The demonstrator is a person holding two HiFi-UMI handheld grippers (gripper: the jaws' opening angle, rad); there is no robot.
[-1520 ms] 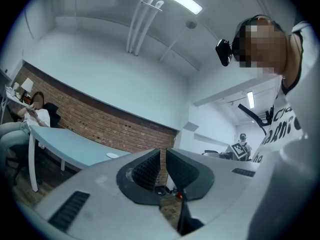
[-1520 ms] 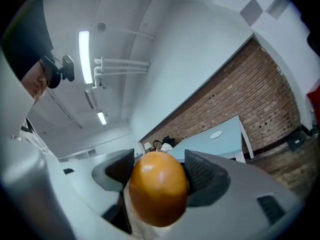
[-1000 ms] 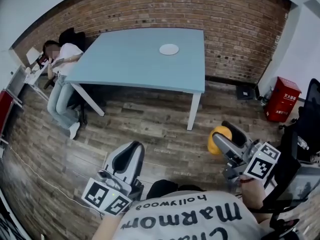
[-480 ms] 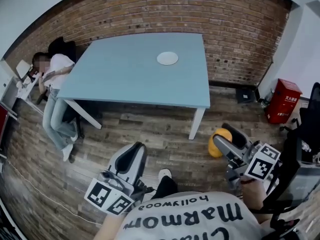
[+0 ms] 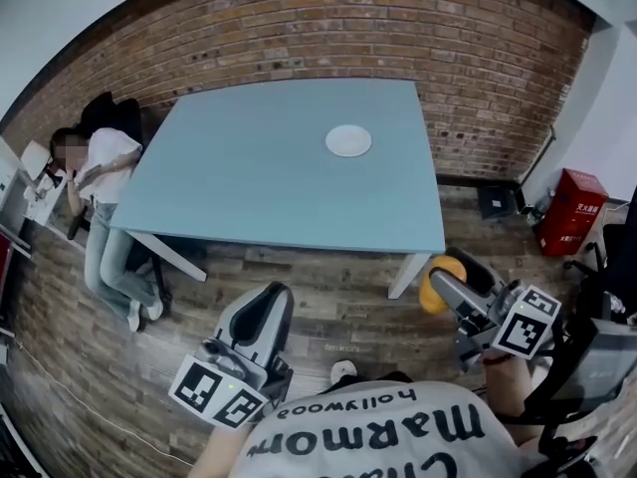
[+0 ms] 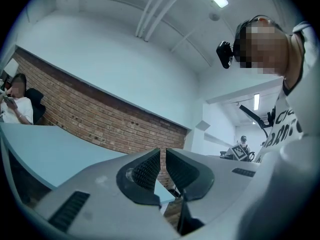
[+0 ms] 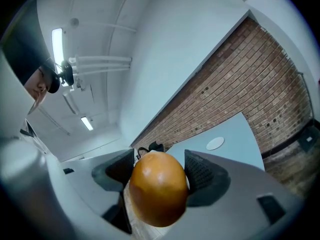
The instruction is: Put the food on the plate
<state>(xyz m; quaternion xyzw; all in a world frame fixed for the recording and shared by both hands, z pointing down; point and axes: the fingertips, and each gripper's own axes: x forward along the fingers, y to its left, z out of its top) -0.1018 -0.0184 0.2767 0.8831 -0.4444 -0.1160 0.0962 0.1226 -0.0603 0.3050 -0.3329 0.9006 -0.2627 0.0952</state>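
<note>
A small white plate (image 5: pixel 348 140) lies on the light blue table (image 5: pixel 249 177), toward its far right side; it also shows far off as the plate (image 7: pixel 215 143) in the right gripper view. My right gripper (image 5: pixel 445 279) hangs low at the right, off the table's near right corner, shut on a round orange-brown piece of food (image 7: pixel 158 186), seen as a yellow-orange ball of food (image 5: pixel 437 273) from the head. My left gripper (image 5: pixel 261 312) is held low at the left over the wooden floor, its jaws nearly together with nothing between them.
A brick wall (image 5: pixel 398 28) runs behind the table. A seated person (image 5: pixel 105 182) is at the table's left end. A red box (image 5: pixel 569 210) stands on the floor at the right, beside dark equipment (image 5: pixel 607 297). Wooden floor (image 5: pixel 328 287) lies between me and the table.
The table and plate have come nearer and shifted right in the head view. Both grippers keep their places; the right one still holds the food.
</note>
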